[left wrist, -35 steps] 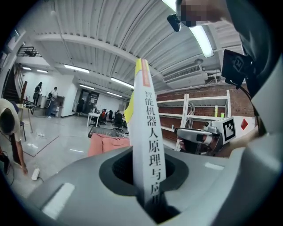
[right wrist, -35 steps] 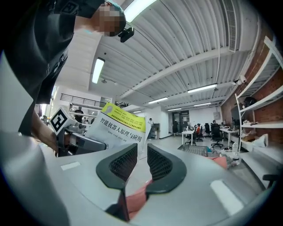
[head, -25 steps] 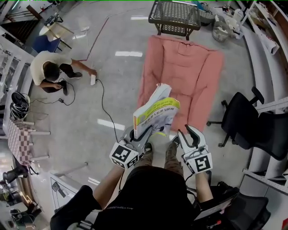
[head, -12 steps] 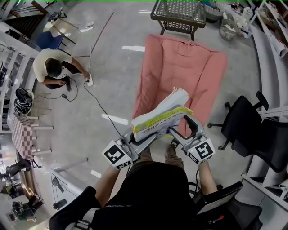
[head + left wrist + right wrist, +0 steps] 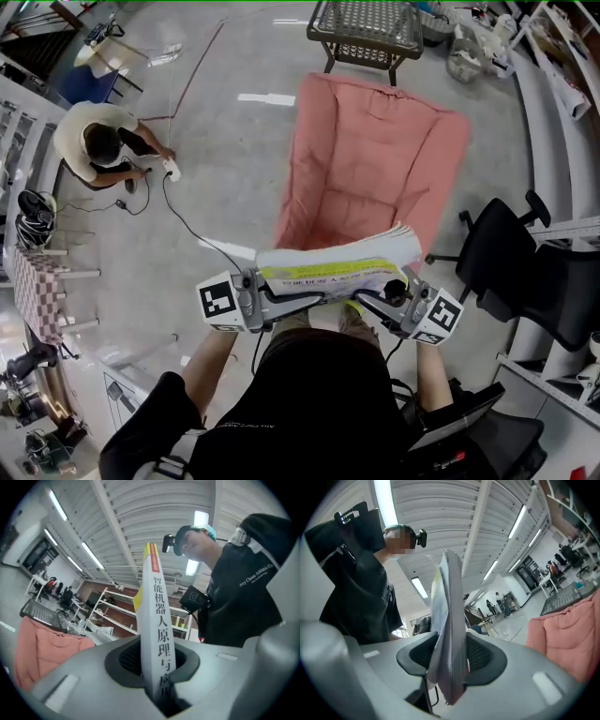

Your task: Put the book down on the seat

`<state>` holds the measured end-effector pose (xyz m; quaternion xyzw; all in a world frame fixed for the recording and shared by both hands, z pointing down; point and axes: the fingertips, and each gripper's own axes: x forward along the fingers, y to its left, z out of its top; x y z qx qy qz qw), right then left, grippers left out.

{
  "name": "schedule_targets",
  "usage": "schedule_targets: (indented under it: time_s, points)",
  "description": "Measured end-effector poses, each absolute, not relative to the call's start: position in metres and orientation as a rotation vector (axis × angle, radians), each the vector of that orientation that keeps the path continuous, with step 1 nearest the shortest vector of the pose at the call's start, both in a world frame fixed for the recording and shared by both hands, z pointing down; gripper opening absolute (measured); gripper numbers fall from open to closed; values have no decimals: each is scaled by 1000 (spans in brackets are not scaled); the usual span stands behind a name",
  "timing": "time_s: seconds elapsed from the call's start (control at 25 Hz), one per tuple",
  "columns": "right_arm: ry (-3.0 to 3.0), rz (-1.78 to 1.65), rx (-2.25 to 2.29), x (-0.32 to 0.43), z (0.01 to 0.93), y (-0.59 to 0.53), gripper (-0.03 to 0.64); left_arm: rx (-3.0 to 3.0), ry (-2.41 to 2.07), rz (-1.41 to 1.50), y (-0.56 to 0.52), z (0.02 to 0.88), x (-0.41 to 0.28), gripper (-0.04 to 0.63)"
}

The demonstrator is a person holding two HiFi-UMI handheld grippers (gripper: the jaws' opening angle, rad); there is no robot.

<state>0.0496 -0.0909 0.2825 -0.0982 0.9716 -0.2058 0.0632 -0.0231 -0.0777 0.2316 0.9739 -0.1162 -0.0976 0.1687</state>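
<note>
The book (image 5: 337, 267) lies flat and crosswise between both grippers, above the near edge of the pink cushioned seat (image 5: 375, 159). My left gripper (image 5: 302, 298) is shut on the spine end; in the left gripper view the white spine (image 5: 157, 634) with dark print stands upright between the pads (image 5: 123, 660). My right gripper (image 5: 380, 298) has the fanned page edge (image 5: 447, 620) between its jaws, which are closing, and the pages touch both pads (image 5: 480, 656). The seat also shows at the edge of both gripper views (image 5: 42, 644) (image 5: 567, 639).
A wicker table (image 5: 366, 33) stands beyond the seat. A black office chair (image 5: 525, 272) is close on the right, with shelving behind it. A person (image 5: 94, 145) crouches on the floor at the left beside a black cable (image 5: 187, 225).
The book has swung from upright in the left gripper alone to flat and crosswise. The right gripper moved in and took its page edge. Both grippers spread apart.
</note>
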Motion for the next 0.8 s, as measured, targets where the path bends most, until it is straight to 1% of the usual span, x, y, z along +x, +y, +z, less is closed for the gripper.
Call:
schedule_targets:
  time_s: [0.04,0.08,0.16,0.28,0.48,0.8]
  points:
    - [2935,-635,-326,47,287,-90,185,2729,-392,-289,-89,240,-28,67]
    - [2944,-653,-363,44,293,-91,166,2679,-466,-278,-99,252,-33,67]
    - [2981,-716,-420,37,310,-90,98,2573,-633,-208,-120,284,-43,72]
    - [3015,-858,-570,31,347,-92,92,2456,-766,-88,-135,335,-46,97]
    - [2907,-1149,-750,45,409,-104,87,2356,-788,39,-146,401,-32,98]
    - [2824,-1350,-943,55,490,-112,80,2302,-825,155,-156,483,-19,100]
